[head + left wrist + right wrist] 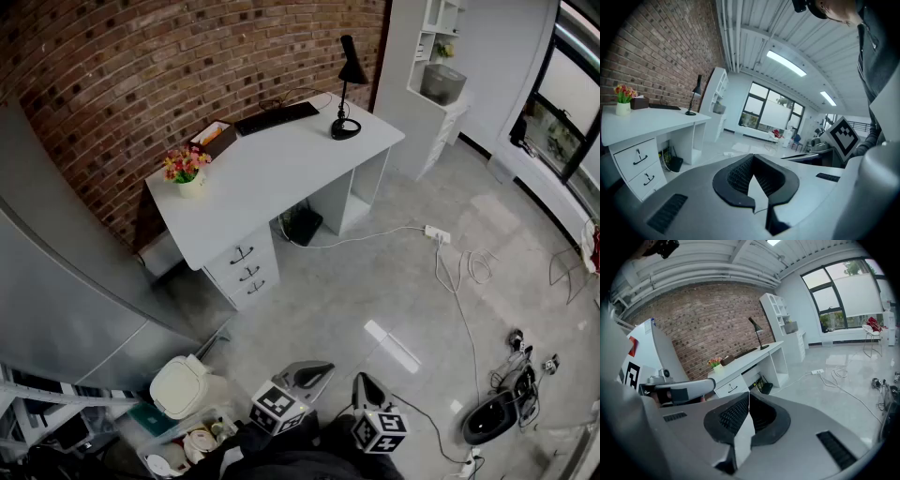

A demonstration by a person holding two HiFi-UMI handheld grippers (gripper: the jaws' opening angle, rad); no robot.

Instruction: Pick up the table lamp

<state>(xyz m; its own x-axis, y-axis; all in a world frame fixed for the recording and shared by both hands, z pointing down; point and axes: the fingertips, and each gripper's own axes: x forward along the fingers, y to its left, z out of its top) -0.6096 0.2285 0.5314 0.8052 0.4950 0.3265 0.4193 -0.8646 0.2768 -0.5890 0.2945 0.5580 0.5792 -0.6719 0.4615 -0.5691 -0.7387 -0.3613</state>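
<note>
The black table lamp (346, 86) stands on the far right corner of the white desk (262, 178), with its round base beside a black keyboard (277, 117). In the left gripper view the lamp (695, 95) shows small and far off. It is just as distant in the right gripper view, where the lamp (757, 332) stands before the brick wall. Both grippers hang low by the person's body, several steps from the desk. My left gripper (315, 371) is shut with nothing in it (753, 161). My right gripper (362, 381) is also shut and holds nothing (749, 398).
A vase of flowers (186, 169) and a brown box (216, 137) sit on the desk's left part. A power strip (437, 233) with cables lies on the grey floor, and a black device (491, 417) at the lower right. A white shelf unit (439, 66) stands right of the desk.
</note>
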